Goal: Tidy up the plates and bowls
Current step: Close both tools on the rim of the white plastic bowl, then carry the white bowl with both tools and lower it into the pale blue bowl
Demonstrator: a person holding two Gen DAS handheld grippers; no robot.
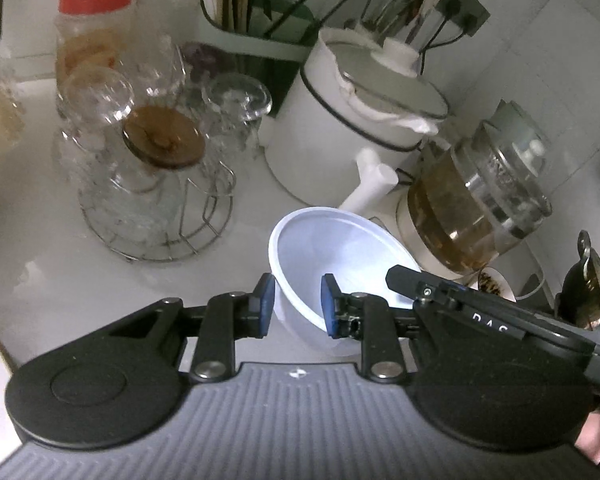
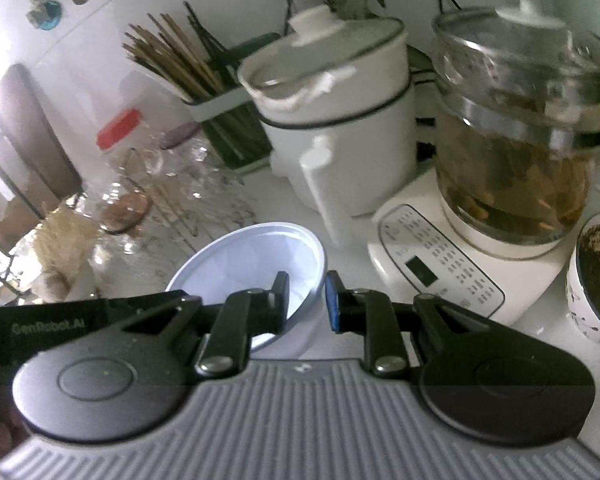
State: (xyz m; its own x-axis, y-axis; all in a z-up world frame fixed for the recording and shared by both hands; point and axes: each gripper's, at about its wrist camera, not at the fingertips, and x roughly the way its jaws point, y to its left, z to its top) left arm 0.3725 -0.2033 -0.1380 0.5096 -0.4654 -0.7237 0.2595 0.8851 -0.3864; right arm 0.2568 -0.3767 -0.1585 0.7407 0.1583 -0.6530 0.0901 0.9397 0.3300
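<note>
Two grippers on one white plastic bowl (image 1: 340, 256), so that's the relation you need to sort out before anything moves. Your left gripper (image 1: 296, 304) straddles the near-left rim: one blue pad sits outside the wall, the other inside, but there's a visible gap on both sides, so I'd call it parted around the rim, not pinching. Your right gripper (image 2: 307, 300) does the same on the bowl's right rim, left finger inside, right finger outside, also not clamped as far as I can see. The bowl sits tilted, mouth facing up and toward you, right in front of the white pot (image 1: 364, 120) and just beside the glass kettle (image 1: 480, 200) on its base.

Both claws are about equally close, so whichever closes first takes it; I'd guess you only want one holding.

Hard to read: the bowl's underside is hidden behind both gripper bodies, so I can't tell if it rests on the counter (image 1: 40, 264) or is lifted. Right view is blurry, and no stack or other plates show up anywhere.
</note>
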